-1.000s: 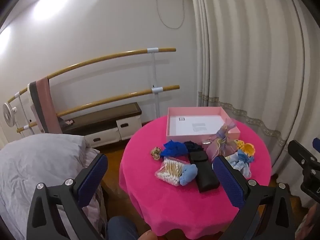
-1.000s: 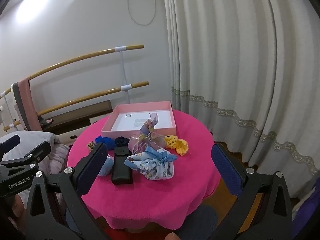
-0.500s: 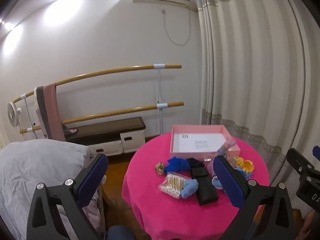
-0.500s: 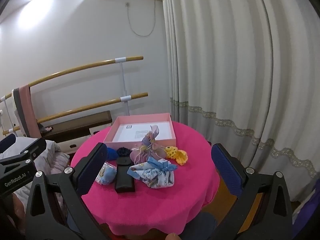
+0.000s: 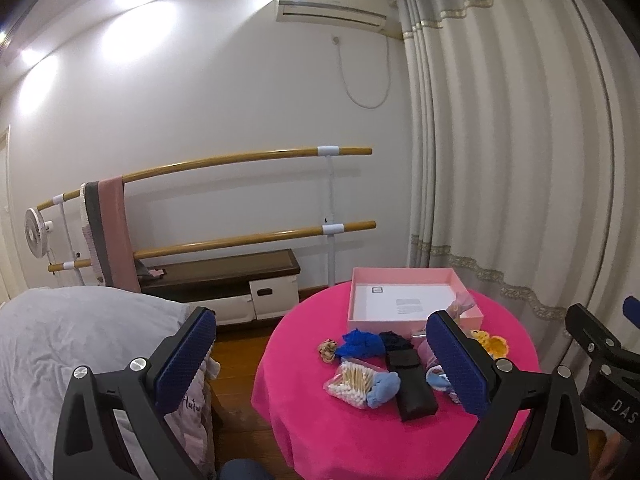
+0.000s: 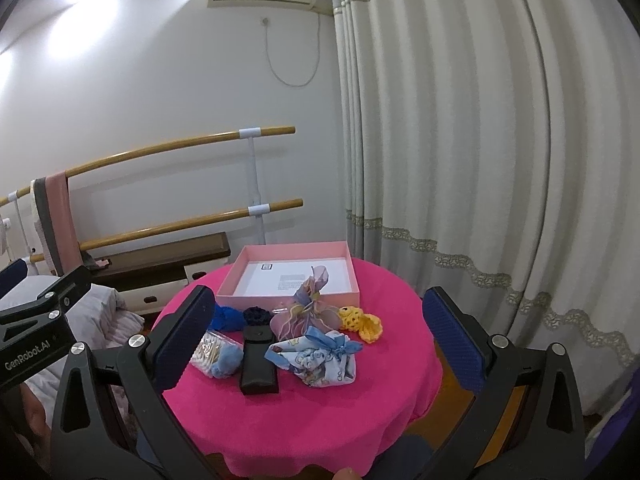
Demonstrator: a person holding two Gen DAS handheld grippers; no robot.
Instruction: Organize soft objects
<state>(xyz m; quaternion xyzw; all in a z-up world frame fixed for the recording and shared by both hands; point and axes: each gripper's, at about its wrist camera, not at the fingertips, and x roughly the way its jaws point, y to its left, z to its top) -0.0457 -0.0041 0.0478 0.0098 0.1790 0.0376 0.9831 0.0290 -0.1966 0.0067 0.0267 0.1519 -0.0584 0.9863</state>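
A round table (image 6: 320,432) with a bright pink cloth is standing in front of a long white curtain (image 6: 460,160). At the far side of the table an open pink box (image 6: 240,280) is lying, and it is holding only a white sheet, so I judge that nothing is sorted yet.

In front of the box the soft things are waiting in a loose group. The printed blue and white pouch (image 6: 320,360) is lying nearest, just right of a black case (image 6: 258,364). Behind the pouch a purple gauze bag (image 6: 308,312) is standing upright, touching the near wall of the box. A yellow crochet piece (image 6: 362,322) is lying to the right of it. On the left, a bag of cotton swabs (image 5: 352,380) and a light blue cloth ball (image 5: 384,388) are touching each other, and a dark blue cloth (image 5: 358,344) is lying behind them.

The left gripper (image 5: 320,364) and the right gripper (image 6: 320,340) are both hanging above the near edge of the table, well apart from the things, with fingers spread wide and holding nothing.

I think the approach step is in hand. The next move is asking one gripper to come down over a single soft thing, probably the nearest pouch, close gently on its bunched top, and carry it to the box.
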